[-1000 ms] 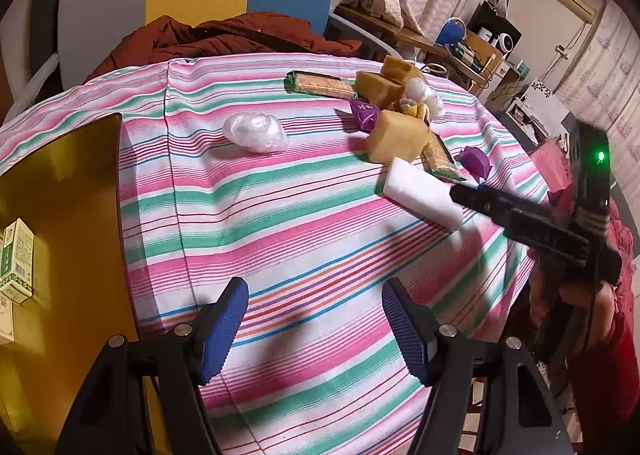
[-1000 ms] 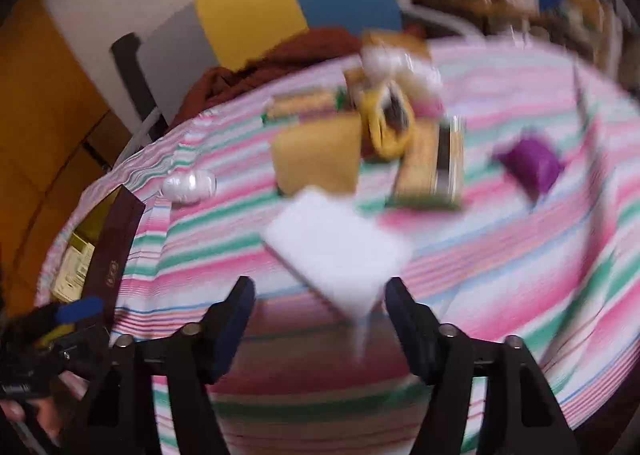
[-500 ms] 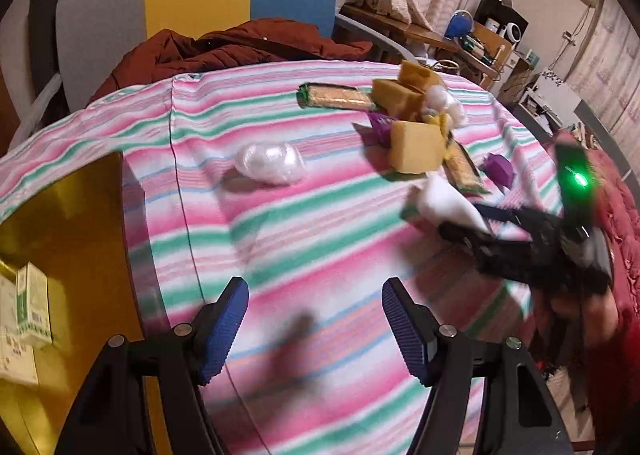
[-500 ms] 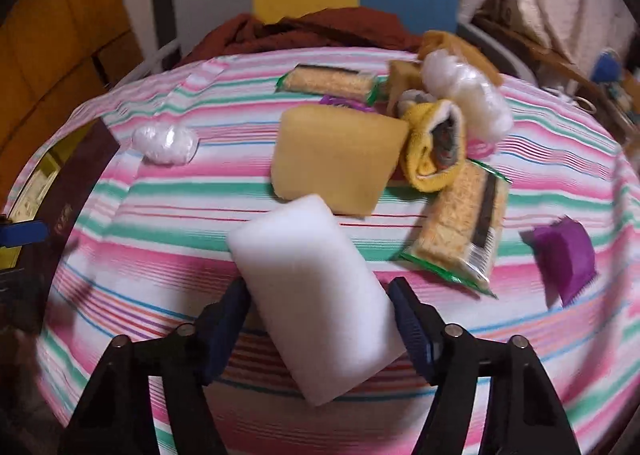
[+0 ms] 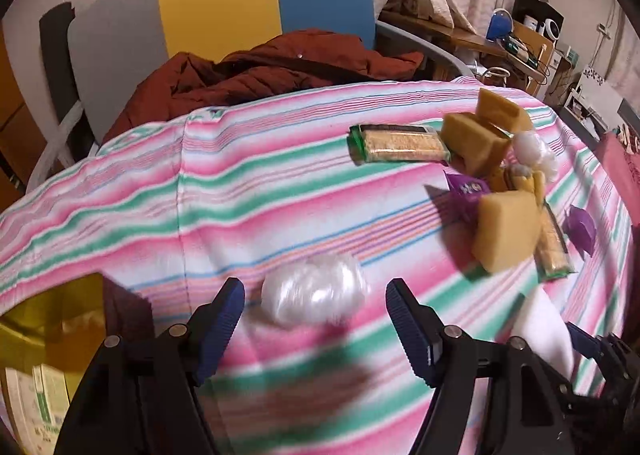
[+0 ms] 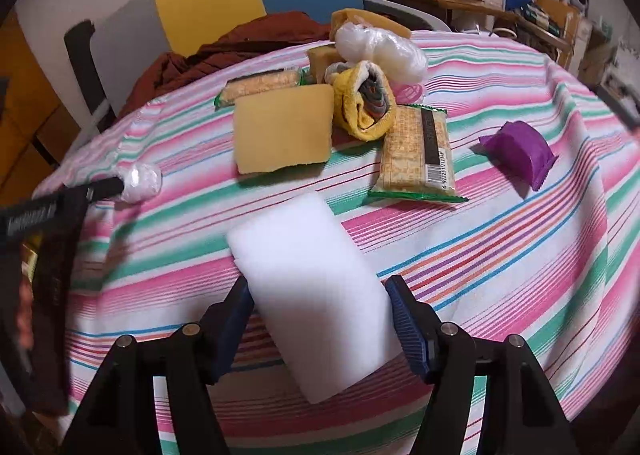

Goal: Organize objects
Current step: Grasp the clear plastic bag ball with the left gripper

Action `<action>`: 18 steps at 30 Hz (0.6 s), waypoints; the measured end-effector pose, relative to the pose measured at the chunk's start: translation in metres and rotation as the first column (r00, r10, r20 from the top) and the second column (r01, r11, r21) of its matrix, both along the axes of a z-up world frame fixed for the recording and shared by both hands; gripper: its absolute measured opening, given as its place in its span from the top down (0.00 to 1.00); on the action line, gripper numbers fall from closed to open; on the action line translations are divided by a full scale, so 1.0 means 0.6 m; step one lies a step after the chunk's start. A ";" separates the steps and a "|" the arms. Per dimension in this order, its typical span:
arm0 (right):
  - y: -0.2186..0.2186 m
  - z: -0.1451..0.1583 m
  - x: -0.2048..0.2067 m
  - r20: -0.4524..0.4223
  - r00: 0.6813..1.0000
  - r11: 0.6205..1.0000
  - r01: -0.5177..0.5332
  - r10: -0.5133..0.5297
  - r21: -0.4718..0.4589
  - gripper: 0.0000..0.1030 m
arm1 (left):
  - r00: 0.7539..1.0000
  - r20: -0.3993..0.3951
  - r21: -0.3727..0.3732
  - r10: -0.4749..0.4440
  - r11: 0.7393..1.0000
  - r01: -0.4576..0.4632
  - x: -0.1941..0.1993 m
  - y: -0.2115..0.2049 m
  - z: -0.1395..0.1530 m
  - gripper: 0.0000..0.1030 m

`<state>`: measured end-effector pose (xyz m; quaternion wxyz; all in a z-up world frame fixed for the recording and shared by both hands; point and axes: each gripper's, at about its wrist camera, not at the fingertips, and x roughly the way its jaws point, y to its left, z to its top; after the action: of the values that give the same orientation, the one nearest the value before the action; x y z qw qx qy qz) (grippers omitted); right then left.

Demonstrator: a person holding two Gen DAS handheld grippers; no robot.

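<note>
white sponge [image 6: 316, 295] between closing-in right fingers [image 6: 406, 319]; left fingers [image 5: 224, 319] wide, opening, around plastic-wrapped bundle [image 5: 314, 289]

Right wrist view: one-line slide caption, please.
Right gripper straddling a white sponge block on the striped tablecloth, jaws opening.

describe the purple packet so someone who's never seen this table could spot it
On the striped tablecloth, look right of the central pile of sponges and cracker packs. The purple packet lies alone there, apart from the cracker pack. It is the only solid purple, puffy pouch with crimped ends lying by itself.
</note>
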<state>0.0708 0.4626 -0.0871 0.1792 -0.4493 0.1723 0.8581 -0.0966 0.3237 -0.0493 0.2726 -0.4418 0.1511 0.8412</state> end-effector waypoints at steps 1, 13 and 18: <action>0.000 -0.001 0.000 0.003 1.000 1.000 0.001 -0.001 0.007 0.33 | 1.000 -0.011 -0.006 -0.002 1.000 0.002 -0.001 0.005 -0.002 0.28; -0.001 -0.006 -0.006 0.001 1.000 0.999 -0.005 0.005 0.040 0.30 | 0.998 -0.046 -0.003 -0.034 0.999 0.034 0.006 0.026 -0.035 0.49; -0.002 -0.007 -0.006 -0.001 1.000 0.999 -0.009 0.009 0.049 0.30 | 0.997 -0.059 0.007 -0.046 0.999 0.046 0.029 0.020 -0.038 0.50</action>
<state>0.0671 0.4613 -0.0910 0.1863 -0.4449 0.1492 0.8632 -0.0794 0.3359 -0.0720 0.2893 -0.4120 0.1654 0.8481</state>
